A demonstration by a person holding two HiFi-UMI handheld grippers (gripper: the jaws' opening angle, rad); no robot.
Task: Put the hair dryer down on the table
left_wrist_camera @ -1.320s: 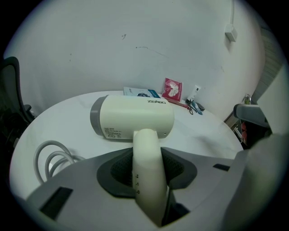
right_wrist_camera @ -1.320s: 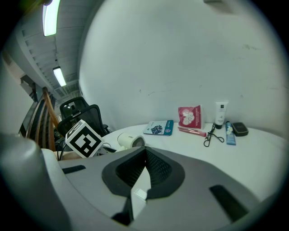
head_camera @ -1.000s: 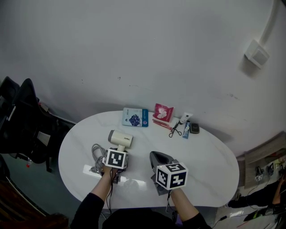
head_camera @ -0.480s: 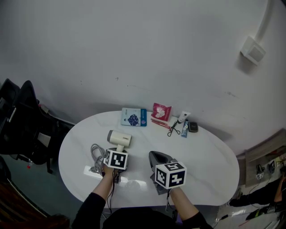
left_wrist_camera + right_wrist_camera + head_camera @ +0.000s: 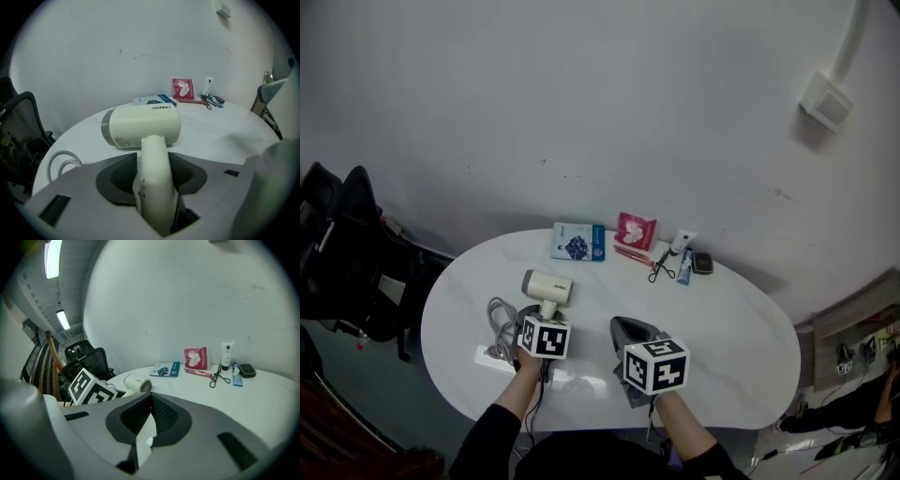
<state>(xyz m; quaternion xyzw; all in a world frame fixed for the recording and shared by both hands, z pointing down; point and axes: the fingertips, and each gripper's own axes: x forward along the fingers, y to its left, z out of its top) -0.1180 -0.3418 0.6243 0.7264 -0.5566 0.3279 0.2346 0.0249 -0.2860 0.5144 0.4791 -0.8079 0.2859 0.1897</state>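
The cream hair dryer lies on the white table at the left, barrel pointing across and handle toward me. My left gripper is around the handle. Its jaws have just been opening, and the handle stands between the dark pads with a thin gap showing. The dryer's grey cord loops to its left. My right gripper hovers over the table's middle, shut with nothing in it, its pads meeting. It sees the dryer at its left.
Along the table's far edge lie a blue packet, a pink packet, a white tube, a black eyelash curler and a small dark case. A white power strip sits near the front left. Black chairs stand at left.
The left gripper's marker cube has shifted slightly toward me and turned a little. The hair dryer stays in about the same spot on the table. The right gripper has kept still.
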